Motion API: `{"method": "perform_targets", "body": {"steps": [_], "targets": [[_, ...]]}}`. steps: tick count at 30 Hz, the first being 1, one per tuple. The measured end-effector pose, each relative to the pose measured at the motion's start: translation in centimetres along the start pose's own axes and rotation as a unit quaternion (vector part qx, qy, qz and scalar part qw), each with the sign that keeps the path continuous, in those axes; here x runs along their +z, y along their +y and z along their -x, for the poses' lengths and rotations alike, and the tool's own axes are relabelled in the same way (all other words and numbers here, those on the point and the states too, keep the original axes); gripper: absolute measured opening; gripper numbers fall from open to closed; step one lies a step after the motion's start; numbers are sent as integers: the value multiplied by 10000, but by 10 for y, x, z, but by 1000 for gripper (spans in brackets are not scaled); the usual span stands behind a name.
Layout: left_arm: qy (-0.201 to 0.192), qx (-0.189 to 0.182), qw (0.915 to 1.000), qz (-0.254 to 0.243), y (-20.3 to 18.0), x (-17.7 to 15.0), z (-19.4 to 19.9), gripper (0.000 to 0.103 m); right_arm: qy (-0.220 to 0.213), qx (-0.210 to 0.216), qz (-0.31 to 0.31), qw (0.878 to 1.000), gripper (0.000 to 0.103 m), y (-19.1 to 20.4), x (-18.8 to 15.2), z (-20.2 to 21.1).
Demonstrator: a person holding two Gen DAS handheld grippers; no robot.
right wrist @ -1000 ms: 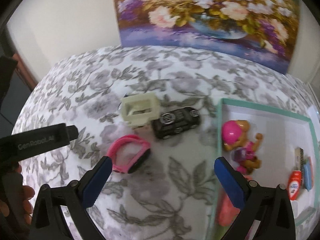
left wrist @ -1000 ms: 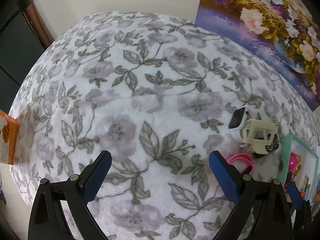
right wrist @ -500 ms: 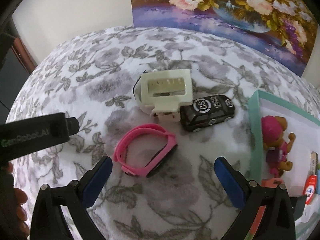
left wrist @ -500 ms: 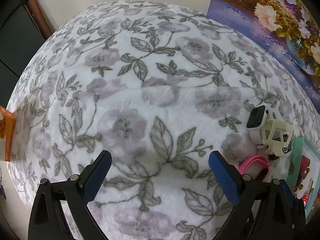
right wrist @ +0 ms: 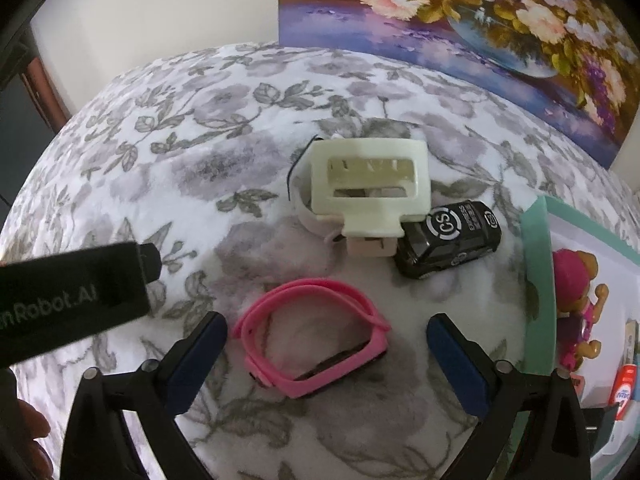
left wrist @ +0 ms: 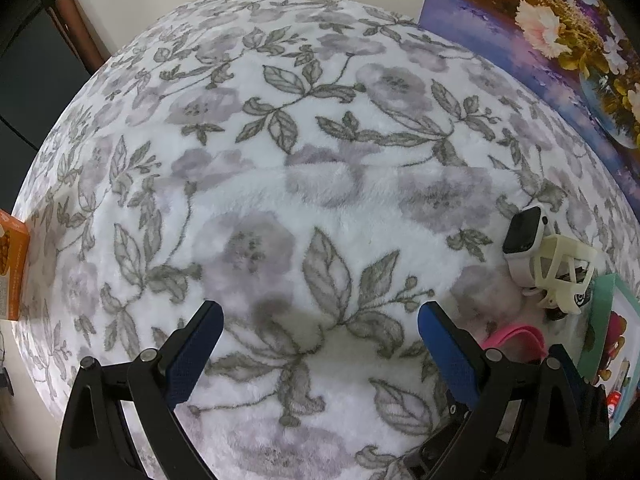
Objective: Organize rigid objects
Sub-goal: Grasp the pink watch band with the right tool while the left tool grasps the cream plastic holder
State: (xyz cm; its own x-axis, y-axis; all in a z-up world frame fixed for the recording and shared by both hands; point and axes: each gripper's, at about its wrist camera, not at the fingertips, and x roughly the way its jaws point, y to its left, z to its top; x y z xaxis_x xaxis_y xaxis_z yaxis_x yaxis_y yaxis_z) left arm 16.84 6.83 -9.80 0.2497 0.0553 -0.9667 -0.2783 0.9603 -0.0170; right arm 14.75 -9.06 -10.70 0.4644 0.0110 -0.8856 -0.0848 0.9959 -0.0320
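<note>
**Right tool poised over the pink wristband, tray waiting at the side**

A teal-rimmed tray point(right wrist: 534, 280) with a white floor sits at the right edge of the flowered blanket point(right wrist: 224, 168). In it lie a toy figure with a pink hat point(right wrist: 574, 300) and, nearer the corner, a small red and white tube point(right wrist: 622, 390); other items there are too cut off to name.

The right tool point(right wrist: 327, 344) points steeply down at the blanket. Its jaws have just been closing a little yet stand wide, the pink wristband point(right wrist: 316, 340) lying between the blue pads without either pad touching it. The left tool point(left wrist: 318, 332) also tilts steeply down, jaws spread wide over bare blanket with nothing between them; in the right wrist view its black body carries white lettering reading "nRobot.AI", cut off at the frame edge.

Beyond the wristband, a cream plastic clip point(right wrist: 368, 188) rests on a white smartwatch point(left wrist: 522, 240). Touching the clip is a black toy car point(right wrist: 450, 238), its roof marked "CS" in a ring.
</note>
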Motion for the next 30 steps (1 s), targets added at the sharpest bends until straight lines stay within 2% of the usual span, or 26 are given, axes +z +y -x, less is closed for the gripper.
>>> {"method": "perform_targets", "body": {"steps": [7,16,18,25,30], "targets": [[-59,25,10000,37,5,1,2,98,-75,3,55,10000,84,1,1,7],[-92,-33,9999,-35,-7,-2,10,98,-92,91,19,9999,78,-4,0,12],[-107,-61,9999,-51,-10,-3,12,98,-116,91,-9,9999,74,-7,0,13],[-209,-219,9995,17,-17,-1,19,98,-144,182,-238,9994,73,-24,1,22],[-221,-419,9988,149,-19,-1,23,98,-400,193,-299,9986,73,-40,9,43]]}}
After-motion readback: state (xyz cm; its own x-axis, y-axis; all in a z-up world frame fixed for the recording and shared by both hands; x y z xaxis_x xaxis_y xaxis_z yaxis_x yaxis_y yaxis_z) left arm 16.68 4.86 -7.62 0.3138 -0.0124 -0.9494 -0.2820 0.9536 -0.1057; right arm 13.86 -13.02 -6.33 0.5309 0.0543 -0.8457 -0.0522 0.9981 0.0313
